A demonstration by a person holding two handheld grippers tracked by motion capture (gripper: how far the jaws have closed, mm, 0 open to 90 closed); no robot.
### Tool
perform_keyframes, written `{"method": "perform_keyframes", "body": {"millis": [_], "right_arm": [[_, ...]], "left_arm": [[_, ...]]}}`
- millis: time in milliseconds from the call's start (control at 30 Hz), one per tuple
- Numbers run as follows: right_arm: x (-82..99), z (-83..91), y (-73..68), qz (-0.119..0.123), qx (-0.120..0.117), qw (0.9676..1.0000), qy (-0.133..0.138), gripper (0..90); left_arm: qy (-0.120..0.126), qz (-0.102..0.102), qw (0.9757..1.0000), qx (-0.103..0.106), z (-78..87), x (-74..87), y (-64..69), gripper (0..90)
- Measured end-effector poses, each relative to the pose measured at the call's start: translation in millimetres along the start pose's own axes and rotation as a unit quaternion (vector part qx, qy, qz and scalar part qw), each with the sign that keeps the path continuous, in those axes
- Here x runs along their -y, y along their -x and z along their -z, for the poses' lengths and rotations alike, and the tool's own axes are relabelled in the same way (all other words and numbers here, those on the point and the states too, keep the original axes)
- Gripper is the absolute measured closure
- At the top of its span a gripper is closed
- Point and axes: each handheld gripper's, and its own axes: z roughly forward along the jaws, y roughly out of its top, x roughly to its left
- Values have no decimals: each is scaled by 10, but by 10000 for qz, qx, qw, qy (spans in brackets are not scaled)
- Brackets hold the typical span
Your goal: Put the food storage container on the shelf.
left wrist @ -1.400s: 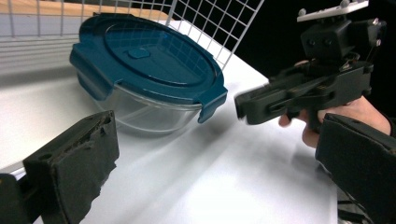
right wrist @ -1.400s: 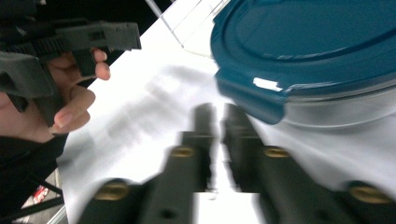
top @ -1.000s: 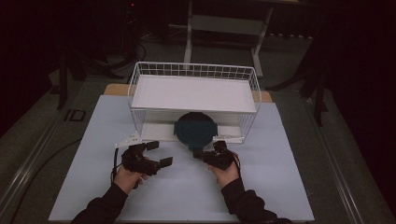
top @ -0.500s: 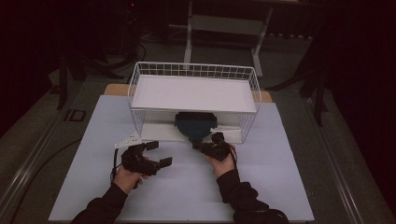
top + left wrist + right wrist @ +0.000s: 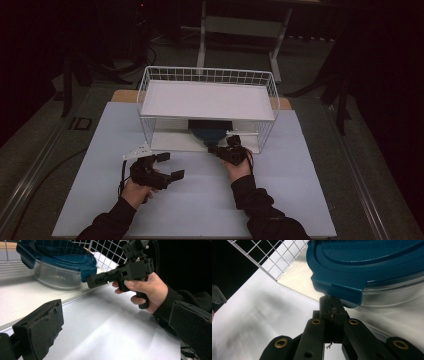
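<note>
— What's changed over the last second?

— The right gripper (image 5: 226, 150) has slid away from the person, and the round glass container (image 5: 53, 275) with the blue clip lid (image 5: 372, 262) has gone with it — from half out on the table to almost wholly under the white wire rack (image 5: 208, 100), on the rack's lower board. The left gripper (image 5: 167, 166) hasn't shifted.

— How do the right jaws stand?

— Shut tight together, nothing between them. In the right gripper view their joined tips sit right under the lid's near clip tab (image 5: 337, 291), at the container's near edge; I'd call it a push rather than a grip.

— And the left?

— Jaws spread apart, holding nothing, resting low over the pale blue table (image 5: 200, 200) to the left and nearer the person.

— So which way does the container lie?

— Straight beyond the right gripper's tips, on the far side and slightly left. Being round, it has no long axis to line up with. The right hand is plainly the nearer one; any further push would go straight on, deeper under the rack.
</note>
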Motion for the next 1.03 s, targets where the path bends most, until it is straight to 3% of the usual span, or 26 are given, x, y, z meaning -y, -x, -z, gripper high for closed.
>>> {"method": "perform_keyframes", "body": {"millis": [133,200,233,267,367,433,500,600,700,867,1033], "right_arm": [[30,28,-32,1,-67,10000,39,858],[65,58,-93,135,-84,9999,8,808],[109,102,-145,215,-173,9996,24,720],[109,102,-145,215,-173,9996,24,720],[185,191,-205,308,-242,9992,60,551],[222,234,-221,327,-274,9991,69,518],[328,344,-264,479,-211,9986,114,389],[436,452,-270,590,-306,9976,202,233],[524,556,-283,596,-238,9975,306,212],[687,683,-266,682,-164,9973,201,203],[733,771,-201,831,21,9964,190,204]], "left_arm": [[-26,-79,10000,25,0,-3,33,0],[-20,-114,9999,55,3,-7,60,0],[-7,-135,9999,62,5,-8,77,0],[-28,-159,9999,62,6,-10,91,0],[-34,-241,9997,100,11,-8,137,0],[-18,-295,9995,114,17,-4,162,0],[-27,-324,9994,151,23,4,183,0],[-18,-353,9991,219,28,29,202,0],[-75,-374,9989,279,19,66,208,0],[-146,-454,9984,319,6,102,234,0],[-144,-466,9983,324,-5,106,232,0]]}}
